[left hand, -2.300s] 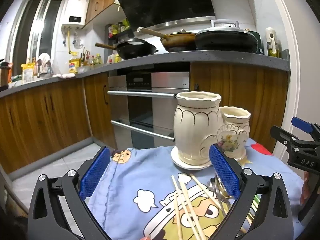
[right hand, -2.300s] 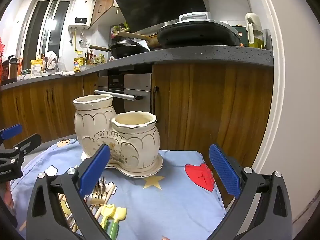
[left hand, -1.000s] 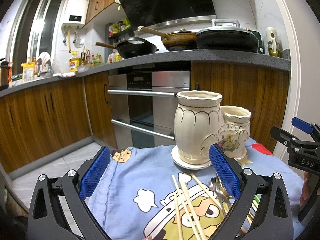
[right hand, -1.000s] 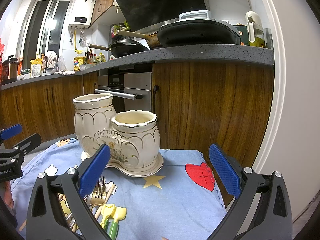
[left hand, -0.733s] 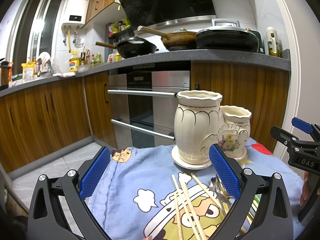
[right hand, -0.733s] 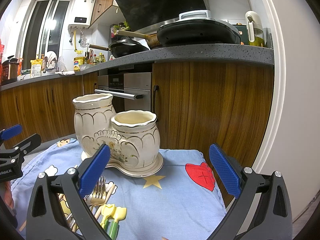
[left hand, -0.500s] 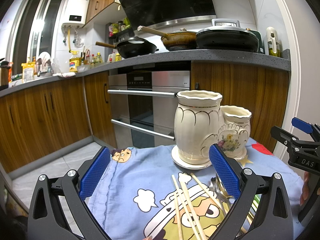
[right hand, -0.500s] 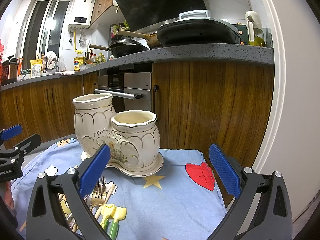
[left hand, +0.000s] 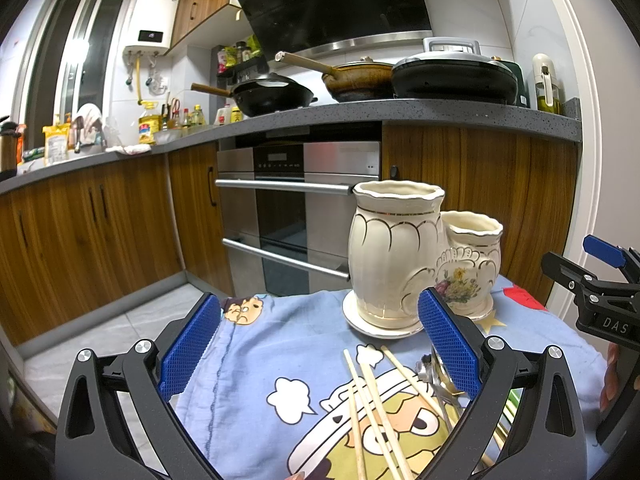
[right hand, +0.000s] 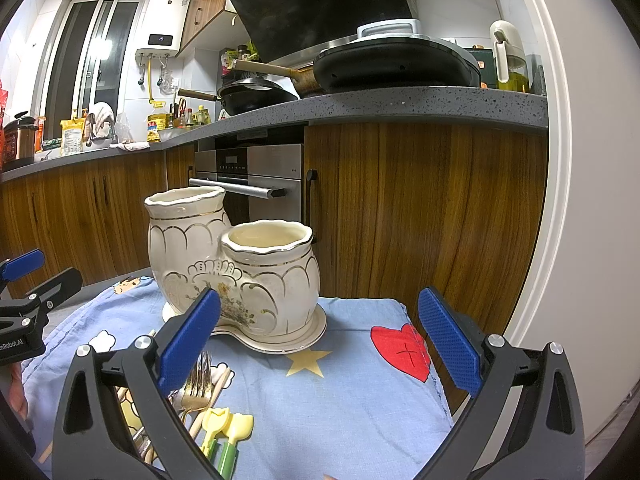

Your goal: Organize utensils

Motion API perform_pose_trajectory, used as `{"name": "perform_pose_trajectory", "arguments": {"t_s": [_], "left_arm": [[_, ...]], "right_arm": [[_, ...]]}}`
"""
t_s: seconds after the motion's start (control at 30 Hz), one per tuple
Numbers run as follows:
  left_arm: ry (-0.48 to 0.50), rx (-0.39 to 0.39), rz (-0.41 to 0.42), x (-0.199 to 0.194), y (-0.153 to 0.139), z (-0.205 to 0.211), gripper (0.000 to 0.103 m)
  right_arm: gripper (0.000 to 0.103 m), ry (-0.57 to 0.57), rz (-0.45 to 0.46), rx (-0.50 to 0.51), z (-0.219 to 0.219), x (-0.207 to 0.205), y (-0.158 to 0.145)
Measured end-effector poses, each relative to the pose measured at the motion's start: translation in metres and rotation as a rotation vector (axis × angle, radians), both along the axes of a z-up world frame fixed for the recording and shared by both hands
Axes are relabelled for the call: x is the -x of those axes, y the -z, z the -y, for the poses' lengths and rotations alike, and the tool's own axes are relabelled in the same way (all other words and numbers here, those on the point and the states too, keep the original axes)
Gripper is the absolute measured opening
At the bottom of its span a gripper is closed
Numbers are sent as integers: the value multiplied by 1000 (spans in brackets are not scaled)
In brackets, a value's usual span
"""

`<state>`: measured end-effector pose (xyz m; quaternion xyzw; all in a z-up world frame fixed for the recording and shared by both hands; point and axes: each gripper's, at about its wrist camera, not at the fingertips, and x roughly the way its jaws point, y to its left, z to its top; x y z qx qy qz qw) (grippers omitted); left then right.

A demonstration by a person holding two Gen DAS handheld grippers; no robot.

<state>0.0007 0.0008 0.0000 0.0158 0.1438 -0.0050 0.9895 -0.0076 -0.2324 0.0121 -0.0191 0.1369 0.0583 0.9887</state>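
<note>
A blue cartoon cloth (left hand: 256, 364) covers the table under both grippers. Past the fingertips stands a cream holder made of two joined pots on one saucer: the tall pot (left hand: 394, 254) and the short pot (right hand: 272, 276). Both pots look empty as far as I can see.

The left gripper (left hand: 318, 354) hangs above the cloth with its blue pads wide apart and nothing between them. The right gripper (right hand: 318, 354) is the same, wide open and holding nothing.

The utensils lie on the cloth, close in front of the holder. The chopsticks (left hand: 374, 396) lie between the left fingers, nearer the right-hand one. Some spoons (left hand: 434, 376) sit partly hidden behind that finger. A gold fork (right hand: 197, 384) lies just by the right gripper's left-hand finger, and little yellow and green forks (right hand: 224, 430) lie below it.

I think sorting has not started yet. The next move is to go down, pinch one utensil, and drop it in a pot. Thin chopsticks lying flat may slip, so the pinch must be careful.
</note>
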Motion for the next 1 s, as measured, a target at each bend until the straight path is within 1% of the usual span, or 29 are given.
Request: {"name": "perform_pose_trajectory", "arguments": {"t_s": [0.73, 0.83, 0.9, 0.93, 1.0], "left_arm": [[0, 0, -1, 0, 0, 0, 98], [-5, 3, -6, 0, 0, -1, 98], [14, 7, -13, 0, 0, -1, 98], [34, 3, -22, 1, 0, -1, 98], [42, -39, -55, -3, 0, -1, 98]], "right_arm": [[98, 2, 0, -1, 0, 0, 0], [98, 19, -1, -2, 2, -1, 1], [98, 12, -3, -15, 3, 1, 2], [98, 4, -6, -20, 4, 3, 2], [98, -3, -17, -18, 4, 5, 2]]}}
